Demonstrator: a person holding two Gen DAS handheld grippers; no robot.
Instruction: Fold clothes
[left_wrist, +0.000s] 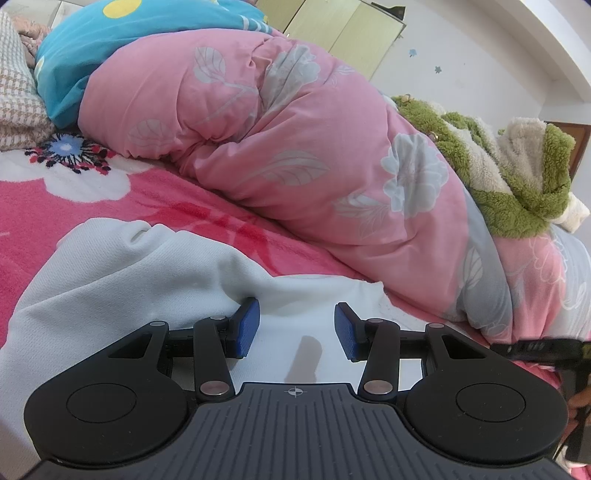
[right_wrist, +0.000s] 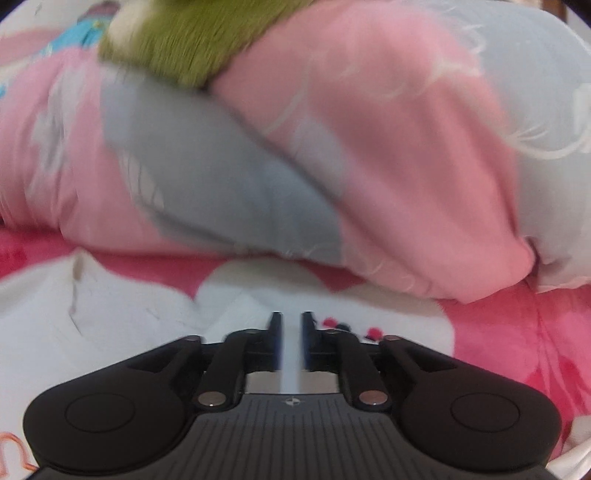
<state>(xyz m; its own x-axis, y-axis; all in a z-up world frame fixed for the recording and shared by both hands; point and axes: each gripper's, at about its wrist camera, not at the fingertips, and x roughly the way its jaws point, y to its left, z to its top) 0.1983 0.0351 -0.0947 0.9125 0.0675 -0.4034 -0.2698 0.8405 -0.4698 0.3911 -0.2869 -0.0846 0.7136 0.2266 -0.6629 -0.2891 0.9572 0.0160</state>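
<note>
Right under both cameras sits the white garment (left_wrist: 122, 280), spread over the pink floral bedsheet (left_wrist: 44, 214), so that's the piece to fold; whether it's lying flat waiting for a fold or already has one in it, I can't tell from these views. Biggest thing around is the pink quilt (left_wrist: 280, 147) bunched up just behind it, with a green fleece blanket (left_wrist: 517, 173) heaped on its far end, so I'd keep any fold pulled toward me and away from that bulk. Left gripper (left_wrist: 297, 328) hangs over the white cloth with its blue pads (left_wrist: 246, 325) spread wide, nothing between them. Right gripper (right_wrist: 291, 339) has its fingers drawn nearly together with a thin pale strip showing in the gap; view is motion-blurred, so I can't say if that's pinched cloth or only sheet behind. Judgement for a clean fold: get the left pads down on a true edge, one layer only, match the right side's height, lift both evenly so the cloth doesn't skew
</note>
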